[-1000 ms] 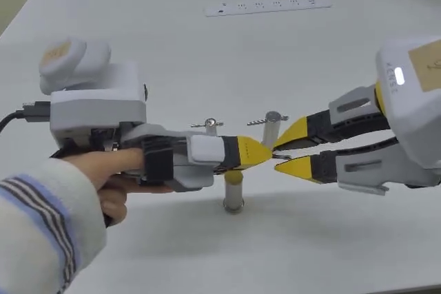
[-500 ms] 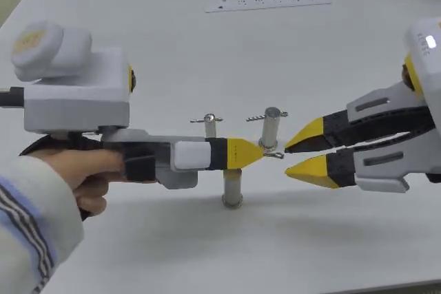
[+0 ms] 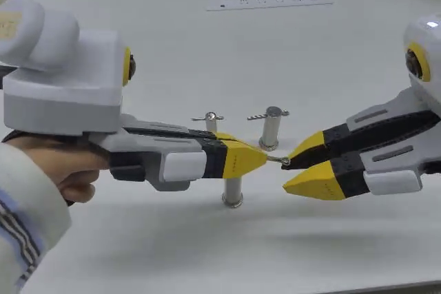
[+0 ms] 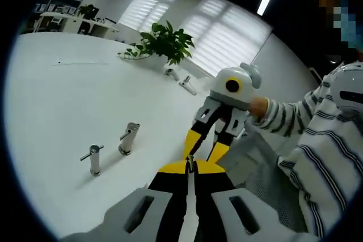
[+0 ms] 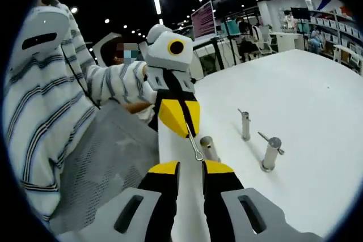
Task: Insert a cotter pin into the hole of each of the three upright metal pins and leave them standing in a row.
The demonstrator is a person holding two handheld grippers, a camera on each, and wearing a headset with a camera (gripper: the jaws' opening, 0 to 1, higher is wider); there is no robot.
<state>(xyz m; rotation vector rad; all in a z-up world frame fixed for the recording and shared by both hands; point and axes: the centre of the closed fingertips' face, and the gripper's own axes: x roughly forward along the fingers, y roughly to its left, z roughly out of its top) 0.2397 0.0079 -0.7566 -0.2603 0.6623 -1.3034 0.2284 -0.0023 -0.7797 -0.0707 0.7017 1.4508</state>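
Fingers, left gripper [image 3: 262, 159]: clenched tip to tip on the leg end of the cotter pin [image 3: 277, 160], which juts toward 3 o'clock in the head view.
Fingers, right gripper [image 3: 288, 171]: released, with a gap between the yellow tips. The pin's looped end lies in that gap. Cannot tell whether it touches either finger.
Cotter pin, location: in the air between the two grippers, clear of the tabletop [image 3: 207, 53], near 1 o'clock of the front metal pin [image 3: 233, 191].
Front metal pin: upright at 6 o'clock of the left fingertips, head hidden behind them in the head view. No cross wire shows on it in the right gripper view. Judged the one left to do.
Rear metal pins: rear-left pin [image 3: 210, 125] at 11 o'clock and rear-right pin [image 3: 270, 131] at 1 o'clock of the front one. Both are upright with a wire through the head.
Handling (judgement): thin wire, very light, smooth and springy. It will likely swivel or slip in a tip pinch, and the legs will bend if pushed off-axis.
Hold point (judgement): pinch the loop end and leave the legs free to enter the hole.
Upright pin (judgement): tall on a small foot, so a sideways push could topple it. Steady it at the shank.
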